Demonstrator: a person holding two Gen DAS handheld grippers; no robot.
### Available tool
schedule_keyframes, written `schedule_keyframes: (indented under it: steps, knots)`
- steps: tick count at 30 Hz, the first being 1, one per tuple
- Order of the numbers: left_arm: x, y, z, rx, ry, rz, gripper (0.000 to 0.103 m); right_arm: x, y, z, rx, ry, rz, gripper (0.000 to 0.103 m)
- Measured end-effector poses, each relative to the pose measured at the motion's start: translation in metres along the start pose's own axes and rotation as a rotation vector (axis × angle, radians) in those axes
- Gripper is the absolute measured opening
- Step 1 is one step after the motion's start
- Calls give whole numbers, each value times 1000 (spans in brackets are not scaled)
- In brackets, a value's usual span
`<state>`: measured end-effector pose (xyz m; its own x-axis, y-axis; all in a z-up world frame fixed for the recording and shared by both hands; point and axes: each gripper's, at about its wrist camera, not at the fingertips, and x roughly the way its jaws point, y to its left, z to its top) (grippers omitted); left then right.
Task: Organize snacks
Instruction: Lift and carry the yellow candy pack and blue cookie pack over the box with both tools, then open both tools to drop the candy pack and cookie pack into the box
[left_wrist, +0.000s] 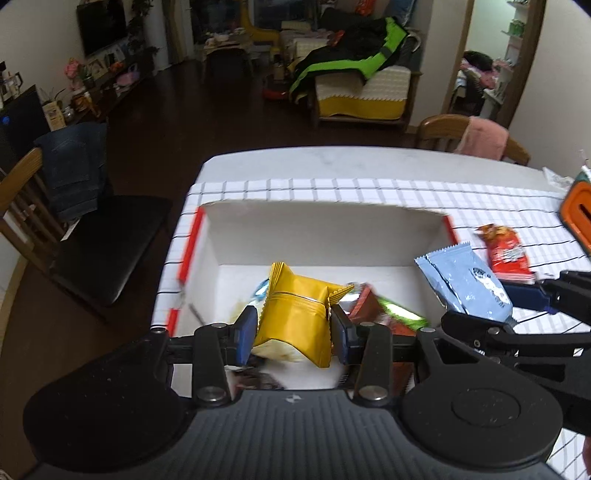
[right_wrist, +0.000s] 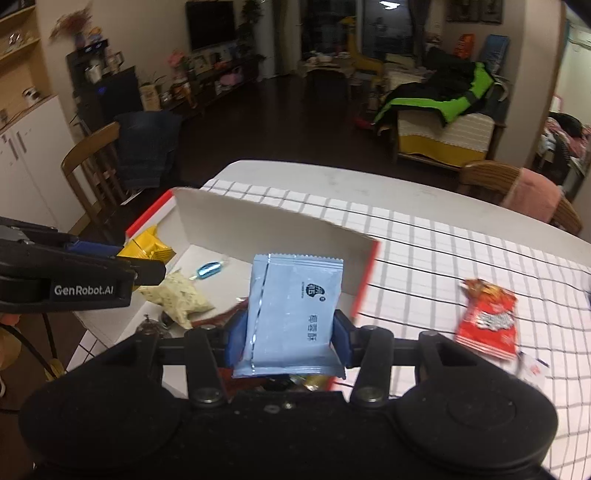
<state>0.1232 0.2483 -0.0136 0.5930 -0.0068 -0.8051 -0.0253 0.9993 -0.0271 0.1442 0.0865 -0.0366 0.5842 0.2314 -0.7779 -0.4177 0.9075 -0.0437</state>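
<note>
**Two packets in hand, one left out**

Left gripper (left_wrist: 291, 325) clenched on a yellow snack packet (left_wrist: 295, 317), held over the near part of the white cardboard box (left_wrist: 325, 225). Right gripper (right_wrist: 290, 334) clenched on a pale blue packet (right_wrist: 291, 314), upright, just at the box's right wall — not yet over the inside. Box sits on the checked cloth of the bench (right_wrist: 443, 251).

Already inside: a yellow packet (right_wrist: 147, 247), a cream one (right_wrist: 177, 297), a small blue wrapped sweet (right_wrist: 208, 268), some red and green wrappers.

Left to do — drop both held packets; a red packet (right_wrist: 487, 319) lies on the cloth, outside the box.
</note>
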Motion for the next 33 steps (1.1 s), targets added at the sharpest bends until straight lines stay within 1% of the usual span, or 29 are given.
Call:
schedule_keyframes:
  steps: [4,7,12,16,22,25,28,30,32,33]
  knots:
    - [17,10,-4,28,43,37,41,22,12,6,-47,32,18,47]
    - [30,12,-8,52,73,54,41,39,18,7,-64,61,12,47]
    - [46,8,-16,90,110,58,41,56,21,1,-74,106,22,47]
    - [53,4,-21,121,129,65,42,55,23,-1,-74,102,34,47]
    - [60,-1,-26,131,160,59,42,52,20,-1,-62,111,49,47]
    - [61,-2,-28,130,164,55,45,49,17,-2,-47,114,53,48]
    - [57,-6,-30,130,154,43,47,44,16,-2,-46,109,46,51]
    - [54,-9,-32,131,148,38,49,39,14,-3,-42,102,47,55]
    - [49,-11,-33,130,139,35,54,34,12,-4,-36,95,49,57]
    - [46,-12,-34,130,134,30,54,31,11,-4,-33,91,50,58]
